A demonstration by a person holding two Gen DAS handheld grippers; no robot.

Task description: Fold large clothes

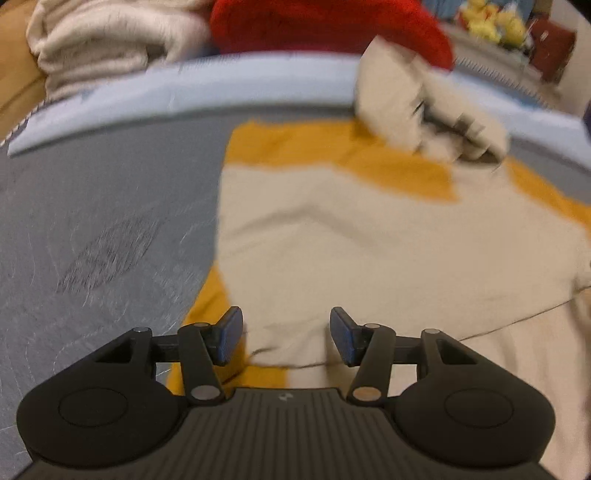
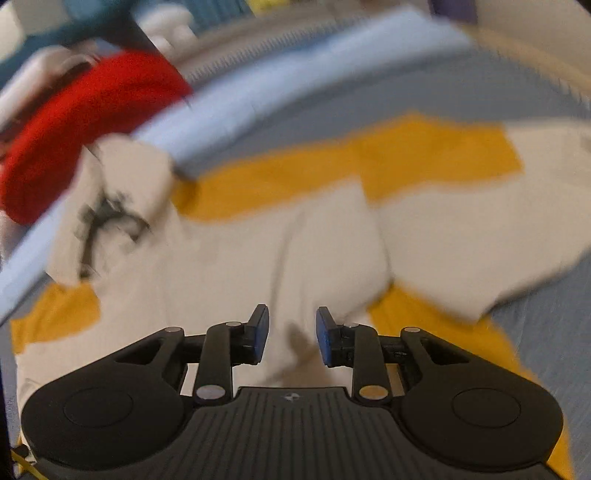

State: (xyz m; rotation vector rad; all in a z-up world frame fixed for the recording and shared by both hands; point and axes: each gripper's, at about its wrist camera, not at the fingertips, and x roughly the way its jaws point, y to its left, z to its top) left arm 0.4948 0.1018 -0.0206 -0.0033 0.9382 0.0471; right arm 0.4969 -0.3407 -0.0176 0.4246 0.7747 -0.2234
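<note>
A large cream and mustard-yellow garment (image 1: 351, 240) lies spread on a grey bed cover (image 1: 92, 221). At its far end a cream flap with black print (image 1: 424, 110) stands folded up. My left gripper (image 1: 286, 336) hovers open over the garment's near edge, nothing between its fingers. In the right wrist view the same garment (image 2: 258, 258) fills the middle, with the printed flap (image 2: 110, 206) at the left. My right gripper (image 2: 291, 336) is open just above a raised cream crease, and its pads (image 2: 260, 332) stand clear of the cloth. Both views are blurred.
A light blue band (image 1: 258, 81) runs along the far edge of the grey cover. Behind it lie a red garment (image 1: 325, 26) and a cream pile (image 1: 103, 37). Yellow soft toys (image 1: 491, 22) sit at the back right. Bare grey cover lies left of the garment.
</note>
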